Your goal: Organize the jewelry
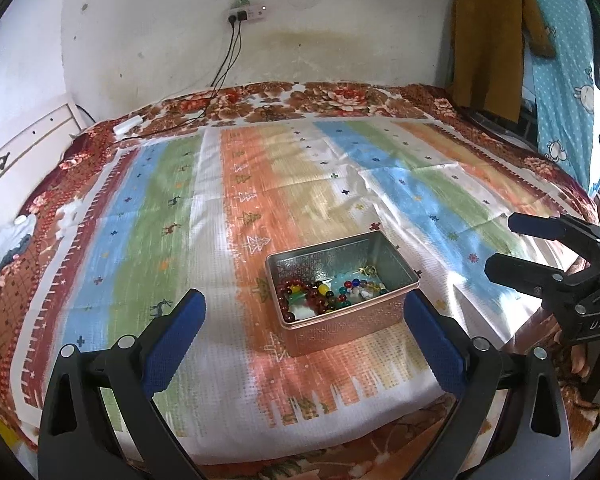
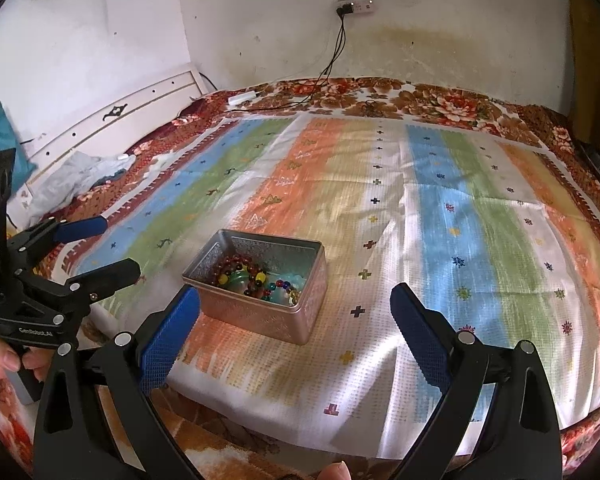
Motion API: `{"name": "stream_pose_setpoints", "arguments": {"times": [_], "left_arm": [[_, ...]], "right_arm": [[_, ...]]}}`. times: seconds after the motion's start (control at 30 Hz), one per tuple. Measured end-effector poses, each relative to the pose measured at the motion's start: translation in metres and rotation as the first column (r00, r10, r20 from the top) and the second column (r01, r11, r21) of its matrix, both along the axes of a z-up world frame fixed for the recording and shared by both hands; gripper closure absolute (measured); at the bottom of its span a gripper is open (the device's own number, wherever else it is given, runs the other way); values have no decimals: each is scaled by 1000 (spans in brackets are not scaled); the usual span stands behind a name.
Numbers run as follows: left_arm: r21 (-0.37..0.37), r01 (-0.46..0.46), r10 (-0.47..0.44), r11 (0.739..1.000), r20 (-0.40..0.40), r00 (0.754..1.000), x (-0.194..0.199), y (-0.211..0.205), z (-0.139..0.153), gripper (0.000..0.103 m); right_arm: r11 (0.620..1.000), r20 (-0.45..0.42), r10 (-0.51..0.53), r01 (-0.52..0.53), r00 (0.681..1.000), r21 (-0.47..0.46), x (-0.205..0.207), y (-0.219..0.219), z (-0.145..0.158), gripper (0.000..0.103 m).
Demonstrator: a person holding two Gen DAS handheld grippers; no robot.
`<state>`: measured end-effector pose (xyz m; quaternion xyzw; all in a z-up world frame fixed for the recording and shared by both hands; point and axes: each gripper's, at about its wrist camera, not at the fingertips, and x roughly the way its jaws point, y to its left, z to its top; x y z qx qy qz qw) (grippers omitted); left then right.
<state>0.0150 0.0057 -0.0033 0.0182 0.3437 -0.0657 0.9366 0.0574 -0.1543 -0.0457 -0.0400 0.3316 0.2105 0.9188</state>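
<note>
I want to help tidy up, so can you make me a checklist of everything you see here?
Surface: striped cloth over a flowery blanket on a bed.
Job's things: open tin holding bead bracelets and loose beads.
Clutter: crumpled grey cloth near the headboard.
Claws: left claw open and empty; right claw open and empty.
Cables: black cables from a power strip down to the bed.
Surroundings: stained wall, hanging clothes.

Stained white wall (image 1: 339, 40), perhaps damp; floral bed (image 2: 439, 100).
</note>
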Motion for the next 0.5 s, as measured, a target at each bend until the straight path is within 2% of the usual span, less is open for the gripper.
{"name": "stream_pose_setpoints", "arguments": {"times": [0.5], "left_arm": [[-11,-3,4,1000,28,1000,-2,1,5,6]], "right_arm": [[1000,3,-2,2,1000,-7,-1,0,-3,6]]}}
